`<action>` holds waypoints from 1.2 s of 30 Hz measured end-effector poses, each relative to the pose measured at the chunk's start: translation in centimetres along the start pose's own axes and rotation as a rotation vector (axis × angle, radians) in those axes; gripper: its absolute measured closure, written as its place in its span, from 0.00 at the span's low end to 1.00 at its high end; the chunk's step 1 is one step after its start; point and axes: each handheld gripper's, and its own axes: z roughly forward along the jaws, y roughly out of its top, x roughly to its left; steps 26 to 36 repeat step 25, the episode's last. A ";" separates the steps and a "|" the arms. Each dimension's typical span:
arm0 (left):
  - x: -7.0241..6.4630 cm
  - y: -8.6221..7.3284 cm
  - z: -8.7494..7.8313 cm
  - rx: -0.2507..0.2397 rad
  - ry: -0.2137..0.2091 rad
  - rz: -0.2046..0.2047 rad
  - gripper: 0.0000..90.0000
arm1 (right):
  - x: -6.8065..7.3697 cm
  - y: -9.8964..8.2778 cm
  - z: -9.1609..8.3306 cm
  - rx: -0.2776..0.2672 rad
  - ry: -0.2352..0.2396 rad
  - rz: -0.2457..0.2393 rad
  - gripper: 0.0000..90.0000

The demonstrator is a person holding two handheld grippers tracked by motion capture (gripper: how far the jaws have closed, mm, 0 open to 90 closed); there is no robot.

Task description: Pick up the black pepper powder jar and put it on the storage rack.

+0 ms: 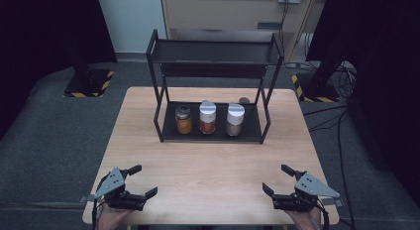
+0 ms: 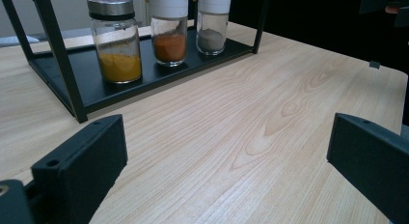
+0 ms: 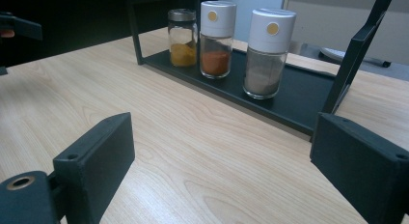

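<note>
1. Both tools rest low at the near edge of the pale wooden table [image 1: 208,165]: left gripper [image 1: 141,183] and right gripper [image 1: 279,180], jaws spread, empty.
2. Three glass spice jars stand on the black metal rack's [image 1: 171,133] bottom shelf: yellow-powder jar [image 1: 183,120], orange-powder jar [image 1: 207,118], grey-powder jar [image 1: 235,120].
3. The reach looks not yet begun; next, a gripper must advance and straddle one jar.

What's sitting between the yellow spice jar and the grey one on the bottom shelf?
The jar of orange-red spice with a white cap stands between the yellow spice jar and the grey spice jar, on the rack's bottom shelf. The high view shows it.
</note>
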 end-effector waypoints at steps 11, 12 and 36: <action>0.2 -0.2 -0.3 -0.015 0.013 -0.017 0.00 | -0.1 -0.2 -0.2 -0.008 -0.026 0.022 0.09; 0.3 -0.2 -0.3 -0.015 0.014 -0.018 0.00 | -0.1 -0.3 -0.2 -0.009 -0.030 0.025 0.09; 0.3 -0.3 -0.3 -0.021 0.012 -0.021 0.00 | -0.2 -0.3 -0.2 -0.002 -0.033 0.027 0.09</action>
